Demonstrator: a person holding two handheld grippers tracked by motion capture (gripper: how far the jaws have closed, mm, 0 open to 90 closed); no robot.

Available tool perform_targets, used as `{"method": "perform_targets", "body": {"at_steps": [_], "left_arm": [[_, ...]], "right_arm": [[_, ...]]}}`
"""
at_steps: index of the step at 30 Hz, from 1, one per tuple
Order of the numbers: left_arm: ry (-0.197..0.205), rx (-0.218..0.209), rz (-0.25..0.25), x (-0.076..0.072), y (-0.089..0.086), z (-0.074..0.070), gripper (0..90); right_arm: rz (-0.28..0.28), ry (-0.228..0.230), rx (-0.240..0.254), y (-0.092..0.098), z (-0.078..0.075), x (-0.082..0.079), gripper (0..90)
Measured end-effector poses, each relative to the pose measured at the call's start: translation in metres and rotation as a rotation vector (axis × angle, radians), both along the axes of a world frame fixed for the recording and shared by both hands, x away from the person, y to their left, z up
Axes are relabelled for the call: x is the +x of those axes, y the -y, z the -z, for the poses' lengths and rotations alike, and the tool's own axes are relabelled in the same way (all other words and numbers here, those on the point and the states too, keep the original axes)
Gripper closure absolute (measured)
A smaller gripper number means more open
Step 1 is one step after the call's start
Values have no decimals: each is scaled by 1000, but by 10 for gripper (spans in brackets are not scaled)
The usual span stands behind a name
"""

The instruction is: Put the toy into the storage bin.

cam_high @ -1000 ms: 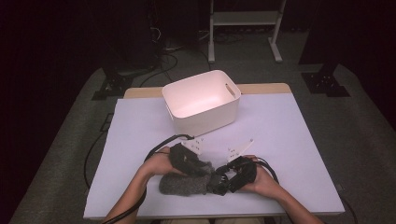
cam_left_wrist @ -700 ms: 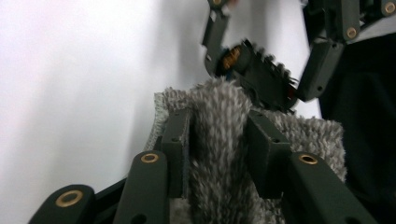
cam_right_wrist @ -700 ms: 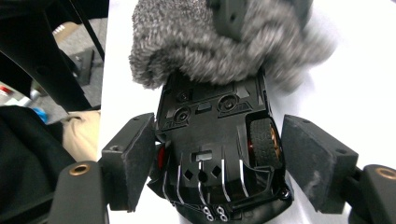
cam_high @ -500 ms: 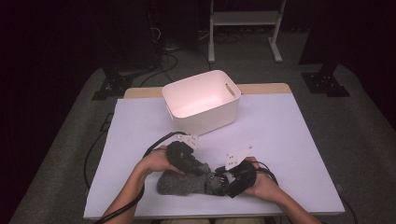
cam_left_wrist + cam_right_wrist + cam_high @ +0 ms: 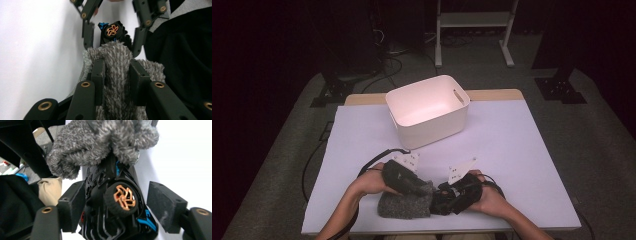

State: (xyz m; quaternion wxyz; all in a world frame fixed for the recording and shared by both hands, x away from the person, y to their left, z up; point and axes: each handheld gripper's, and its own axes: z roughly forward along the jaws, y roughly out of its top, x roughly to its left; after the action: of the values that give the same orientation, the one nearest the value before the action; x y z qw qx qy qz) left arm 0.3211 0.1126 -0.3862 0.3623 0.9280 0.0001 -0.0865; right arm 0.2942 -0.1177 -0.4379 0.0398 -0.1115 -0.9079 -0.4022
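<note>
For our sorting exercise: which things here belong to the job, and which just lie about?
In use: grey fuzzy cloth, pinched in left claw; black toy car, right claw just closing around it.
Lying about: white bin, white stand behind.

toy car (image 5: 443,200) half hidden under grey cloth (image 5: 404,206)

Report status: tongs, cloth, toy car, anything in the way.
Left tongs clamped on grey fuzzy cloth. Right tongs closing round black toy car, pads not touching. White bin stands apart, nothing blocking.
</note>
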Motion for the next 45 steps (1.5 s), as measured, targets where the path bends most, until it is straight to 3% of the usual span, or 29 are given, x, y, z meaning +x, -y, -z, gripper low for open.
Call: {"method": "perform_targets", "body": {"at_steps": [6,9,12,20,26,35,39,40,45], "left_arm": [[-13,-12,8,-1,-1,0,700],[-17,-8,27,-2,-1,-2,703],[-10,0,35,-4,1,-4,703],[14,16,44,-4,1,-10,703],[9,20,51,-4,2,-10,703],[4,10,58,-6,1,-10,702],[9,5,51,-6,-1,-12,702],[22,5,44,-5,-2,-14,703],[48,9,22,0,-5,-20,702]], "right_arm": [[-37,-47,-18,-7,2,-3,430],[-49,-83,8,-5,1,0,514],[-55,-103,12,-4,0,-1,534],[-56,-33,10,-3,-5,-4,550],[-56,14,0,-4,-5,-8,550],[-79,-15,-35,-11,2,-7,560],[-74,31,-40,-10,2,-10,563],[-50,90,-48,-9,1,-12,564],[-23,108,-49,-3,1,-2,563]]}}
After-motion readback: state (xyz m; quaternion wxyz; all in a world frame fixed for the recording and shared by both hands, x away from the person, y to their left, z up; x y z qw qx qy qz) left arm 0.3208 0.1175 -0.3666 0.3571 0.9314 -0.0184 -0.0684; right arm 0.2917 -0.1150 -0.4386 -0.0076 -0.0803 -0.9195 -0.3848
